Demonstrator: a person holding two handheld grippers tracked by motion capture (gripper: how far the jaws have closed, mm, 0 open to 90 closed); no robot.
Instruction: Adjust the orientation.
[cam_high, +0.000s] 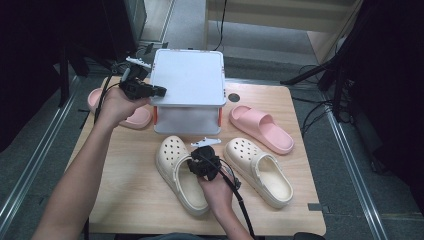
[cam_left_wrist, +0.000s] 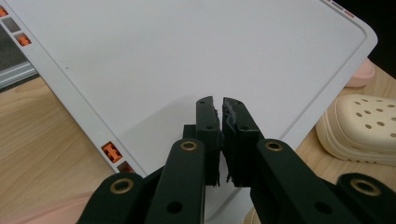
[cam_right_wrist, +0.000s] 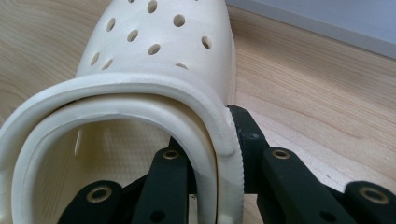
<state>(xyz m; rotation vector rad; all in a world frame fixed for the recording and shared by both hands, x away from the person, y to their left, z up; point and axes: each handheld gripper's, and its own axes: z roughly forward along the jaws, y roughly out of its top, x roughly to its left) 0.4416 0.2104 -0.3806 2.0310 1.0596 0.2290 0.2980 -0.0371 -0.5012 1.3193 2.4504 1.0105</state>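
Note:
A white lid (cam_high: 187, 77) stands raised over a white storage box (cam_high: 187, 120) at the back of the wooden table (cam_high: 125, 185). My left gripper (cam_high: 160, 91) is shut on the lid's left edge; in the left gripper view its jaws (cam_left_wrist: 217, 105) are pinched together over the tilted lid (cam_left_wrist: 187, 56). Two cream clogs lie in front of the box. My right gripper (cam_high: 194, 162) is shut on the side wall of the left clog (cam_high: 177, 175). In the right gripper view one jaw is inside the cream clog (cam_right_wrist: 154, 42) and one outside its rim, around the gripper (cam_right_wrist: 210, 135).
The other cream clog (cam_high: 260, 170) lies to the right of the held one. One pink slide (cam_high: 262, 127) lies at the right of the box, another (cam_high: 132, 117) at its left under my left hand. Floor rails run along both table sides.

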